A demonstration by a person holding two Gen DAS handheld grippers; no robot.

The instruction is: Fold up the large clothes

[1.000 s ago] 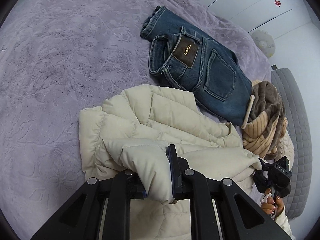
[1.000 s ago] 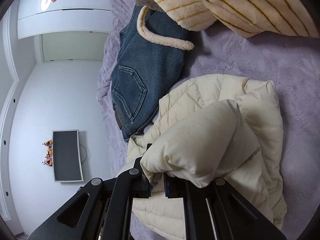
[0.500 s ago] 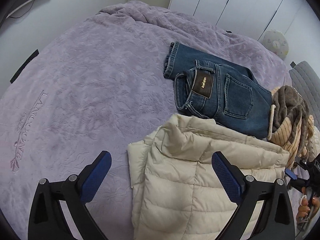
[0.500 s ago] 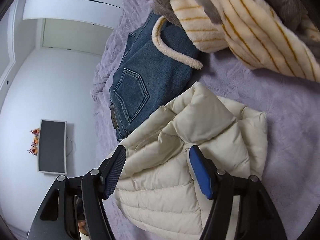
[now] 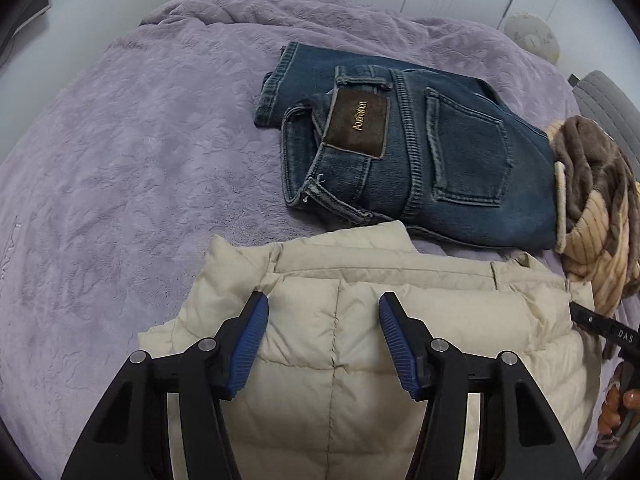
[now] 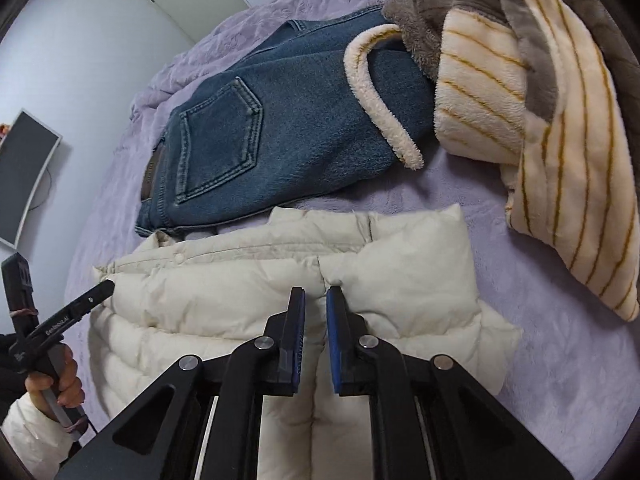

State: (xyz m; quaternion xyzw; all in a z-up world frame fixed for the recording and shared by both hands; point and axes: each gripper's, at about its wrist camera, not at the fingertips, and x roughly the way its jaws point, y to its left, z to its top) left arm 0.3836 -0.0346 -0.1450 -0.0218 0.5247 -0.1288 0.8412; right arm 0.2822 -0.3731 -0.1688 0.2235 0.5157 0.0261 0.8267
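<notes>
Where both grippers clamped jacket folds, left gripper closing empty, right gripper nearly closed, empty.

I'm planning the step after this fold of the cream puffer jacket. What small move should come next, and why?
Probably lift both grippers clear. The puffer jacket already lies folded on the purple bedspread; the left gripper and right gripper are closing above it with nothing between the jaws. The striped fleece garment still lies bunched.

Each wrist camera looks steeply down, close over the cream puffer jacket on the bed. Both share the jeans toward 12 o'clock; the striped fleece sits perhaps partly cropped at 2 o'clock.
</notes>
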